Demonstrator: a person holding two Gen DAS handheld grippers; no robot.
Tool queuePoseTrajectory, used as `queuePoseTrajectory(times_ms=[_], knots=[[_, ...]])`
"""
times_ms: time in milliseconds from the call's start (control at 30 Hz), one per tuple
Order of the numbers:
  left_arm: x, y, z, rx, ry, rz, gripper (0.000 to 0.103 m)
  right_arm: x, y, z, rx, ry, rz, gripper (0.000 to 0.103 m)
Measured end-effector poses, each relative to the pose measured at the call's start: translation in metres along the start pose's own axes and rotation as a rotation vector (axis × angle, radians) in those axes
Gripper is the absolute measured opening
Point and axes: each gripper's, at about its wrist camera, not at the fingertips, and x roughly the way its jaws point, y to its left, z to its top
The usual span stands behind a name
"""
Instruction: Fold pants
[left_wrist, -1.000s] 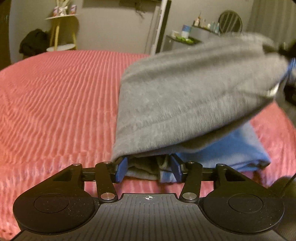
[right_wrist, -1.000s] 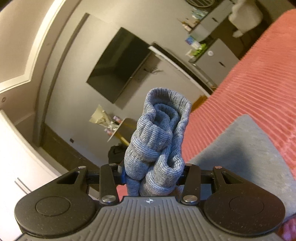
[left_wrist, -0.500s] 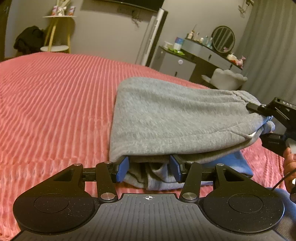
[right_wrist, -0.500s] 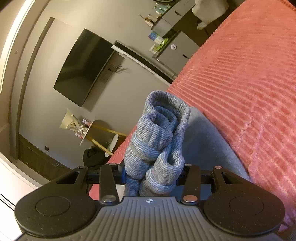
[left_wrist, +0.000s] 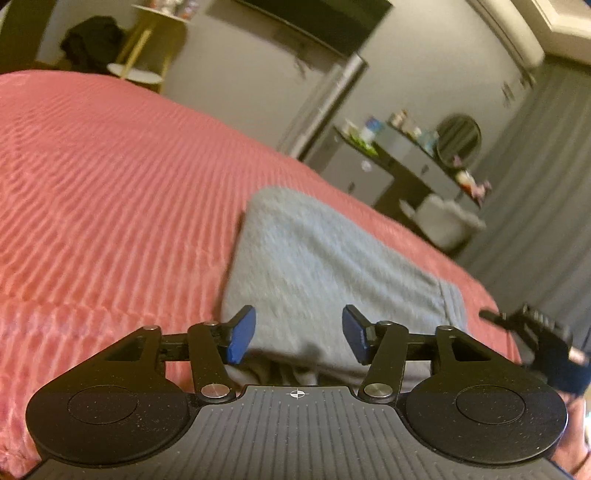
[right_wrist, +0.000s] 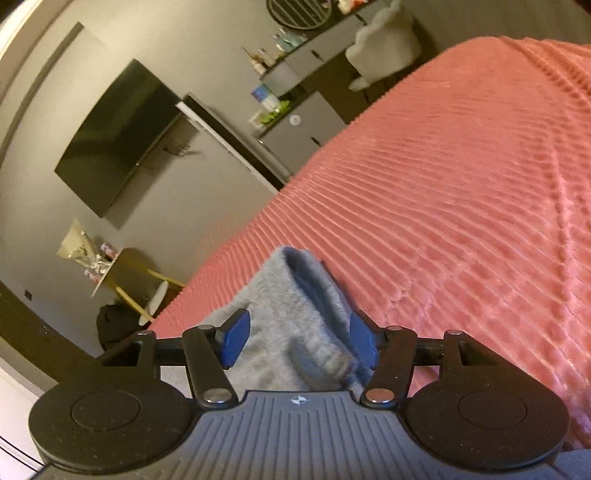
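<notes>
Now one folded pants (left_wrist: 325, 266) lies on the bedspread (left_wrist: 110, 184), both grippers' jaws opening, holding nothing.

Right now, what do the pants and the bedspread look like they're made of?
Pants: soft grey knit, probably cotton fleece; the surface looks matte and fuzzy, with a ribbed band at the edge. Bedspread: pink plush, likely polyester fleece; raised ribs run across it with a slight sheen. The frames are blurred, so both are guesses.
</notes>
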Motion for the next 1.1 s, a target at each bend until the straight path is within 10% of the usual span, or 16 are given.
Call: queuePoseTrajectory(times_ms=[367,667,933,1100], knots=[[0.014,0.019,0.004,-0.132,0.067,-0.08,0.064,-0.005,0.022,-0.01,-0.087,-0.069,0.092,0.065],[0.025,0.016,-0.002,-0.092,0.107,-0.025,0.069,-0.008,0.027,-0.01,-0.093,-0.101,0.103,0.065],[0.042,0.015,-0.01,-0.029,0.209,0.107,0.076,0.029,0.015,-0.019,-0.101,0.044,0.055,0.063],[0.025,0.016,-0.006,-0.042,0.104,0.063,0.074,0.018,0.022,-0.023,-0.128,0.019,0.085,0.064]])
